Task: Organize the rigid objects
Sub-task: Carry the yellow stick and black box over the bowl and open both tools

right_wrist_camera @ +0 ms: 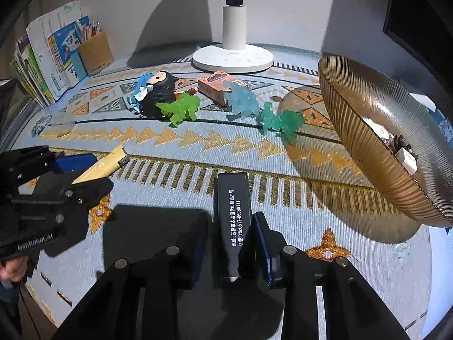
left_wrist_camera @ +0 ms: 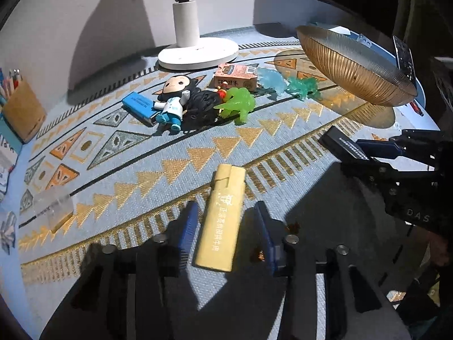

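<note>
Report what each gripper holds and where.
Right gripper: black lighter, gripped at its near end. Left gripper: open around the yellow lighter, fingers apart from it; nothing held.

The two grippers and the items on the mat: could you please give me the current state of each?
Left gripper: open, fingers either side of the yellow lighter, gaps visible.
Yellow lighter: lying flat on the mat.
Right gripper: shut on the black lighter.
Black lighter: held, pointing forward.
Ribbed bowl: already holding a few small items.
Green dinosaur: on the mat, not yet sorted.
</note>
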{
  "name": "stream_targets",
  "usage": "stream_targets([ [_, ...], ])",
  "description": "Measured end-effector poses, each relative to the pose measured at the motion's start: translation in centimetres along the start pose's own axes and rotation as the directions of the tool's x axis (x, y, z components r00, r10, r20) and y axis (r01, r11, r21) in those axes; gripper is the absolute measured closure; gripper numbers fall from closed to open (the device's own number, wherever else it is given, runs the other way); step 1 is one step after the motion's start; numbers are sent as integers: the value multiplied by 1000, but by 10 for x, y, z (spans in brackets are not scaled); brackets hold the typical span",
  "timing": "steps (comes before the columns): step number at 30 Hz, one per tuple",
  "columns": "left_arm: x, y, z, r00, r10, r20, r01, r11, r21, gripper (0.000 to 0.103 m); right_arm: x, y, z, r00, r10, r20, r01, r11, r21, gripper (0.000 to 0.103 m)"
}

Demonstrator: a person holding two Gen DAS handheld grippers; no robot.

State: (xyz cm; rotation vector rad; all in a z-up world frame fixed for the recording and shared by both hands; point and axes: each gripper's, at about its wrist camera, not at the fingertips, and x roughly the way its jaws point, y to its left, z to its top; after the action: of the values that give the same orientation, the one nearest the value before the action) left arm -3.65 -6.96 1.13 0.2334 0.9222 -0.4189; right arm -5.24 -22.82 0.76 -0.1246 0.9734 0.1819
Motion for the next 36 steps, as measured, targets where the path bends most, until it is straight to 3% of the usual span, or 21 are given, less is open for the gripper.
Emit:
stream_targets([
  [2,-2,-4,0,1000,24,9,-25,1000,7,81,-2,6,-1,1000,6,5,-6,1000,-17,79],
  [8,-11,-9,-5,1000,-4,31,5,1000,-30,81,-11,21,-11,990,139,5,-139,990,-18,79],
  [13,-23,-10,-3,998,-30,56,33,998,-56,81,-23,26,-11,968,250,28,-250,968,17,79],
  [20,-48,-27,25,989,-61,134,65,998,-22,81,-61,7,-1,958,255,130,-263,963,53,79],
  [24,-65,-48,56,975,-92,201,87,996,32,81,-92,-30,4,958,191,216,-218,970,107,79],
  [29,-77,-83,101,950,-162,266,143,986,90,81,-132,-100,6,956,-5,292,-64,972,226,79],
  [31,-77,-100,120,940,-185,287,158,981,115,81,-144,-133,7,948,-109,298,19,957,289,79],
  [33,-74,-112,135,932,-210,294,180,975,128,81,-152,-158,7,940,-164,299,57,940,336,79],
  [36,-63,-132,157,923,-259,284,229,964,134,81,-158,-192,8,938,-187,293,56,913,404,79],
])
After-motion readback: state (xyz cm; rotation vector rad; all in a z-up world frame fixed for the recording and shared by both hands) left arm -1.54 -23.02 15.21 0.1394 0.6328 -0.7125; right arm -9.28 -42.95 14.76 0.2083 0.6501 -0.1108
